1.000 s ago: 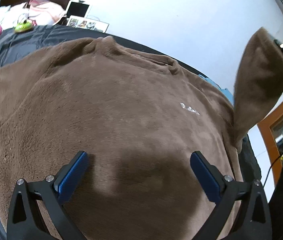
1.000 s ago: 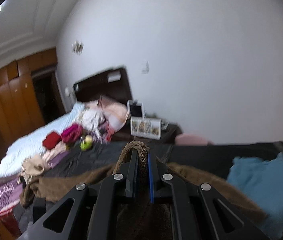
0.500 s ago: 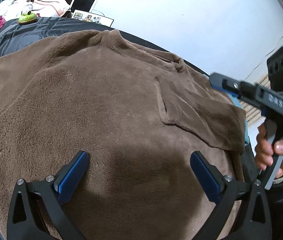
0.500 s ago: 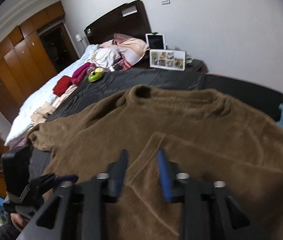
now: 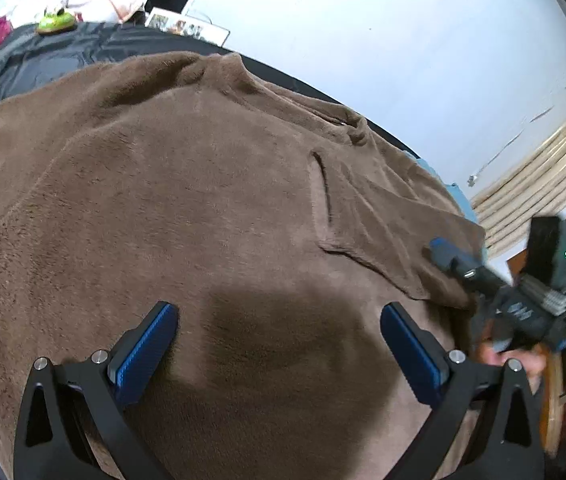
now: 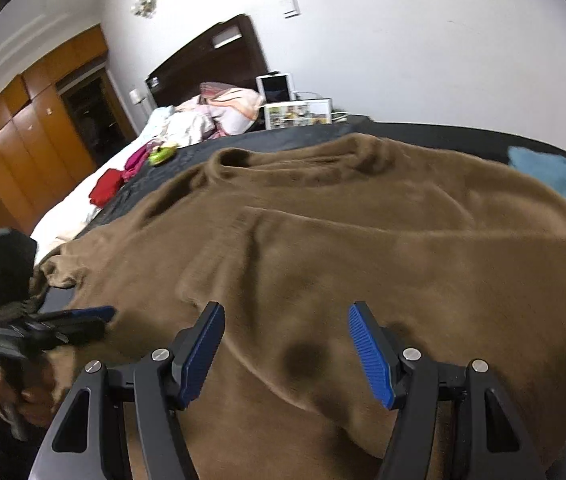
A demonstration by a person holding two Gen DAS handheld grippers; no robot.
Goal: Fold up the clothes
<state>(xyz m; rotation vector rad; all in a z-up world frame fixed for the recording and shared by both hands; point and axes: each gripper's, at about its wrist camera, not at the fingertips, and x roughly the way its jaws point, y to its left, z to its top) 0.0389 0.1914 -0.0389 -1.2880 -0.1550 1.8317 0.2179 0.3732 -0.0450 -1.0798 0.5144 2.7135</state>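
Left wrist view: a brown fleece sweater (image 5: pixel 187 208) lies spread flat across a dark bedcover (image 5: pixel 43 60), its collar toward the far wall and one sleeve (image 5: pixel 379 224) folded in over the chest. The left gripper (image 5: pixel 279 344) hangs above the lower part of the garment, its blue-padded jaws wide apart with nothing between them, its shadow dark on the pile below. At the right edge the right gripper (image 5: pixel 443 252) comes in blurred, its tip at the folded sleeve's cuff, a hand (image 5: pixel 499 356) on its handle.

From the right wrist camera, the right gripper (image 6: pixel 287 344) has its jaws opening, the pads clear of the fabric and grasping nothing; the sleeve's folded edge (image 6: pixel 267 216) lies ahead of the fingers on the sweater's body. A blue cloth (image 6: pixel 555 176) shows beside the sweater at the right. Farther off, a green object (image 6: pixel 161 154), red and pink clothes (image 6: pixel 107 188), a heap of pale bedding (image 6: pixel 211 116) and a photo frame (image 6: pixel 297 114) sit toward a dark headboard (image 6: pixel 207 60).
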